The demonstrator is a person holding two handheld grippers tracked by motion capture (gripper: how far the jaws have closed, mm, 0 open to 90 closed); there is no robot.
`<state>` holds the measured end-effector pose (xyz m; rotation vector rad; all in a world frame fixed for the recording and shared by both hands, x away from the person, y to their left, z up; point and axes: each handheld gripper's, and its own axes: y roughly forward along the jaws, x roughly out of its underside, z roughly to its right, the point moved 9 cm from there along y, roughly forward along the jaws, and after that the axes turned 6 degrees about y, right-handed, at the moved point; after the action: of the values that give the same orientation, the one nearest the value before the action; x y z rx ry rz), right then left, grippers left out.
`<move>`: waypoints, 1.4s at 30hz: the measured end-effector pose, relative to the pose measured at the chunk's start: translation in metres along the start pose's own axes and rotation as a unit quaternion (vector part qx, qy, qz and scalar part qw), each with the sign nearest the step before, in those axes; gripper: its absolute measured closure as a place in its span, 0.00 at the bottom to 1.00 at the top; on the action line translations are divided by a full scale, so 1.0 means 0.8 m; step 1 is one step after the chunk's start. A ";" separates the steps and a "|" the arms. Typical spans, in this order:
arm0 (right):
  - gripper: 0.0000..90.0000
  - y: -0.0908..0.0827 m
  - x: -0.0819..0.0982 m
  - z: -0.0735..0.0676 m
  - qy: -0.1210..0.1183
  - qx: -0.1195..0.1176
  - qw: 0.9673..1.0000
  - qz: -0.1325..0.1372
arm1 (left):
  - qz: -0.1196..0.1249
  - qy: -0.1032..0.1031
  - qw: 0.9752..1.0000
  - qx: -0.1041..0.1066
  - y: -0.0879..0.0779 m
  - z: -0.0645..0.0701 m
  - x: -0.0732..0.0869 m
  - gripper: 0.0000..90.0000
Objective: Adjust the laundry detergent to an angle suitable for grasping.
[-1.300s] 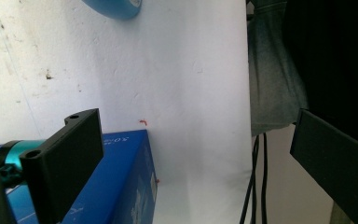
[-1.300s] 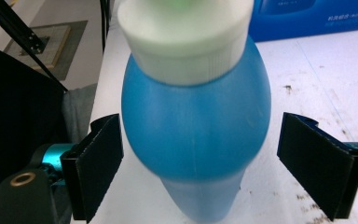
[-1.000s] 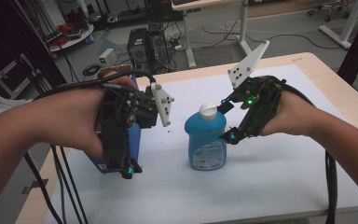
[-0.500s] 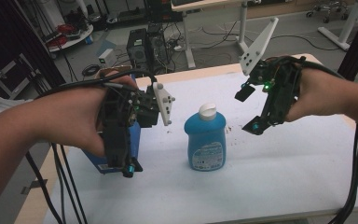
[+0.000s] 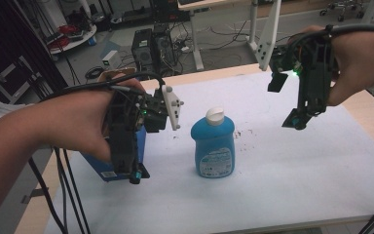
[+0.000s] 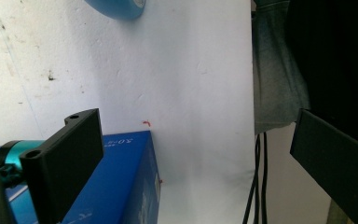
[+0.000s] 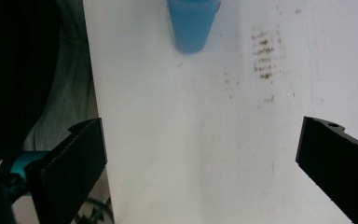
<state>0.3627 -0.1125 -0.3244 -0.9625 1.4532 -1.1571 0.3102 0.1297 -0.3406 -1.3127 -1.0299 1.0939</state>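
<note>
A blue bottle [image 5: 213, 146] with a white cap stands upright in the middle of the white sheet [image 5: 297, 175]. My right gripper [image 5: 286, 101] hangs high above the sheet to the bottle's right. Its jaws have just opened and stand wide, with nothing between them [image 7: 200, 163]; the bottle [image 7: 193, 23] shows far ahead. My left gripper [image 5: 131, 170] points down over a blue box [image 5: 97, 165] at the sheet's left edge. Its jaws are wide open [image 6: 191, 154], one over the box [image 6: 121, 186], the other past the table edge.
Dark specks [image 5: 246, 132] mark the sheet right of the bottle. A computer tower [image 5: 151, 46] and loose cables sit on the floor beyond the far edge. A white table leg [image 5: 268, 34] rises behind the right gripper. Bare wood borders the sheet at the right.
The right gripper was at the bottle's cap, let it go, and rose up and to the right. The bottle stays standing. The left gripper has not moved.
</note>
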 end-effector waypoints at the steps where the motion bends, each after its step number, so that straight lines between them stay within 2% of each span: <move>1: 0.01 -0.004 0.001 0.000 -0.003 0.002 1.000 -0.010 | -0.001 0.001 1.000 0.001 0.000 -0.001 0.000 0.03; 6: 0.01 -0.025 0.006 -0.006 -0.008 -0.003 0.999 -0.050 | 0.000 -0.001 1.000 0.001 0.001 -0.004 -0.004 0.03; 10: 0.01 -0.032 0.006 -0.008 -0.011 -0.006 0.998 -0.060 | 0.001 0.002 1.000 0.002 0.001 -0.006 -0.006 0.03; 12: 0.01 -0.048 0.005 -0.013 -0.009 -0.010 0.997 -0.072 | 0.002 0.001 1.000 0.004 0.002 -0.007 -0.008 0.03; 18: 0.01 -0.079 0.003 -0.021 -0.010 -0.011 0.996 -0.082 | 0.011 0.003 1.000 0.006 0.002 -0.010 -0.013 0.03; 23: 0.01 -0.092 0.003 -0.020 -0.006 -0.002 0.996 -0.084 | 0.014 0.000 1.000 0.006 0.003 -0.015 -0.015 0.03; 29: 0.01 -0.098 0.005 -0.023 -0.003 -0.001 0.996 -0.086 | 0.020 0.001 1.000 0.009 0.000 -0.018 -0.021 0.03; 42: 0.01 -0.101 0.005 -0.024 -0.004 -0.003 0.996 -0.084 | 0.016 -0.008 1.000 0.006 -0.007 -0.027 -0.028 0.03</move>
<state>0.3431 -0.1313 -0.2456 -1.1087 1.3906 -1.2688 0.3272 0.1037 -0.3346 -1.3163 -1.0153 1.1340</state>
